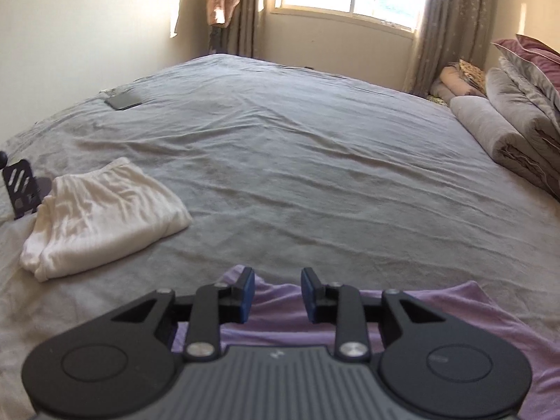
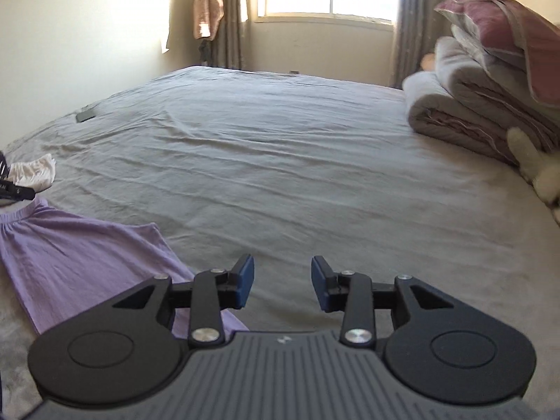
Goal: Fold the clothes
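Directly beneath the left tongs (image 1: 276,294) lies the lilac garment (image 1: 437,318), spread flat on the grey bed sheet (image 1: 297,175). The left tongs stand partly spread with nothing pinched; the cloth shows in the gap between the blue pads (image 1: 247,295) but the pads do not press on it. The right tongs (image 2: 282,281) are likewise spread and empty, hanging over bare sheet with the garment's edge just to their left.

Step in hand (a judgement): the garment is laid out and released, and no fold is yet visible in it. A white garment (image 1: 101,217), already folded, rests ahead and to the left of the left tongs.

Orientation: in the right wrist view the lilac garment runs on a diagonal, from its gathered end (image 2: 21,224) far to the left of the right tongs down to a point beneath their left finger. Its long axis follows that diagonal; which end is the top cannot be told for certain.

Next move (a judgement): each pair of tongs needs a corner or edge of one end, pinched through a single layer, then carried along the long axis onto the opposite end.
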`<state>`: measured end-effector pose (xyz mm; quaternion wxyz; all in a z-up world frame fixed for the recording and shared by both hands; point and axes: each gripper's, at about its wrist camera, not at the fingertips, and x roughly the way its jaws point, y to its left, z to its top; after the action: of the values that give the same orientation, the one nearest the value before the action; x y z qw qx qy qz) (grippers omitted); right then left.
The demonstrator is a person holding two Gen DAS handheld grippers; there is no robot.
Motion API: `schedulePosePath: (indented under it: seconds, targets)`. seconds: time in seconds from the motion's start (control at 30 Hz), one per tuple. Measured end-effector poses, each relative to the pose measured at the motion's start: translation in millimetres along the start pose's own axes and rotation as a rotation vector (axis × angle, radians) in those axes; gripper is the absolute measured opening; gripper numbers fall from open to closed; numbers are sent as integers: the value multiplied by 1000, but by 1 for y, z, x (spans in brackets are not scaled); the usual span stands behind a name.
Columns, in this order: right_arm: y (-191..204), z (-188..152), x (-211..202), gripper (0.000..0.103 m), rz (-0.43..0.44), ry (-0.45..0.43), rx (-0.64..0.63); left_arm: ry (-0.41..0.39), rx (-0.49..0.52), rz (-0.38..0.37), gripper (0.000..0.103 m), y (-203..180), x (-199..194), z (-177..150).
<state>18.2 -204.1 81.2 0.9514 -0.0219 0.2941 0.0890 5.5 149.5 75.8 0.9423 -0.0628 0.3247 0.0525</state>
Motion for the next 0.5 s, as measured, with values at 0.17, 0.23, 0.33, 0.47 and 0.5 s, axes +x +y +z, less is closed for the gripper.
schedulePosePath:
  seconds: [0.17,0.23,0.33,0.47,0.5]
  targets:
    - [-24,-13,-17,39,2,21,58,21,119,-154,30,-60,4,-17]
    - [-22,-21,-22,39,36,49,28,37,153,-198,30,-81,7,-25]
    - [-18,-38,-34,39,83,89,-49,86,179,-252,30,-103,14,-36]
    - [-13,-63,-53,39,136,129,-165,142,203,-262,30,-117,24,-48]
    - [-12,-69,-58,39,147,133,-190,141,210,-258,30,-118,24,-49]
